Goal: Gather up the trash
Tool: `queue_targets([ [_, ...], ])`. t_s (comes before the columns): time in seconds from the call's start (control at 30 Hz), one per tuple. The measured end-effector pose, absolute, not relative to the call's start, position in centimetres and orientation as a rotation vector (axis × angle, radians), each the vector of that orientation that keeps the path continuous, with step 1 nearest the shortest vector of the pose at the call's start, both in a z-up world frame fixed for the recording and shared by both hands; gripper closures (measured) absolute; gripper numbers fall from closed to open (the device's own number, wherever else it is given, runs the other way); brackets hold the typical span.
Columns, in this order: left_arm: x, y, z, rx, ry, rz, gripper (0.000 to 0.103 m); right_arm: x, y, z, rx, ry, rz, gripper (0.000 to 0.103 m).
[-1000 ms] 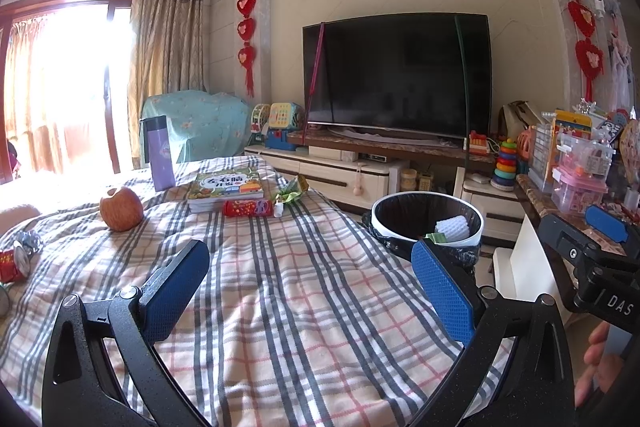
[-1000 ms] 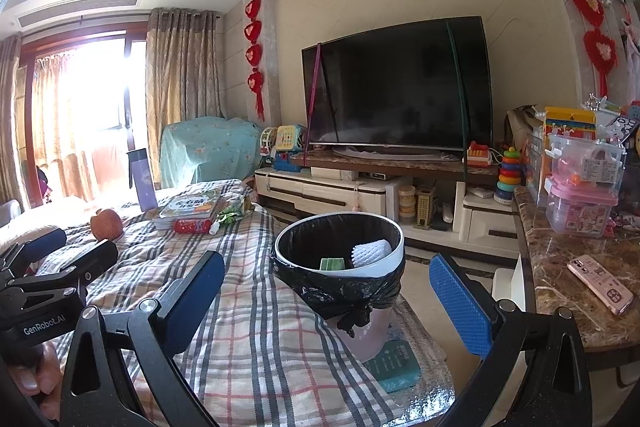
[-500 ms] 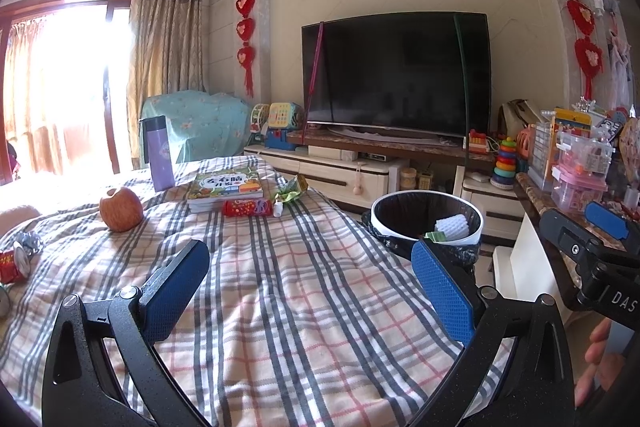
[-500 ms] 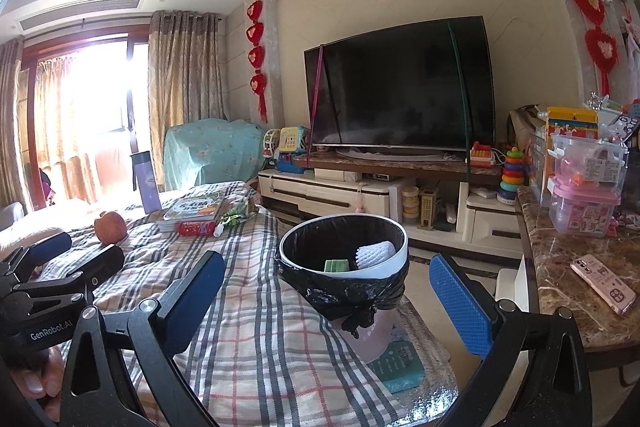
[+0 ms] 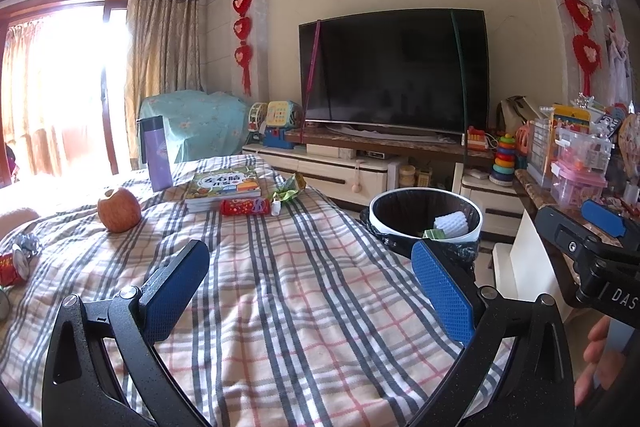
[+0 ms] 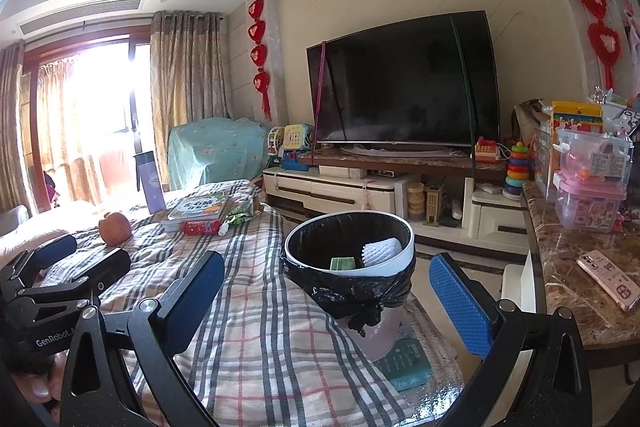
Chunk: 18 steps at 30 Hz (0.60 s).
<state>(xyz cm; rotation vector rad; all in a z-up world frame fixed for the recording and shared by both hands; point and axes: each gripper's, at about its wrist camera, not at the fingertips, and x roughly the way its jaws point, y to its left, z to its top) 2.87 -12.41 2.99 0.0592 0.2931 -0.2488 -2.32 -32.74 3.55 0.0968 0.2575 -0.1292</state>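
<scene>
Left gripper (image 5: 308,283) spread empty over plaid cloth (image 5: 280,287), right gripper (image 6: 326,291) likewise, bin (image 6: 348,247) holding seemingly foam scrap

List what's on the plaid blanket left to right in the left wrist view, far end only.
Apple → purple bottle → books → red wrapper → green wrapper, then the bin off the blanket's right edge.

Seeing red wrapper (image 5: 244,206) and green wrapper (image 5: 289,189) lying by books | bin (image 6: 406,233) standing upright, holding white foam.
</scene>
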Motion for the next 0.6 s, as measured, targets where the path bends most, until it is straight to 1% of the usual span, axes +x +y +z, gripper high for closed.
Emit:
queue_targets([
  [0.6, 4.9, -11.6, 2.1, 0.037, 0.347, -0.256, 0.000, -0.2, -32.3, 3.0, 0.092, 0.304, -0.115, 0.000],
])
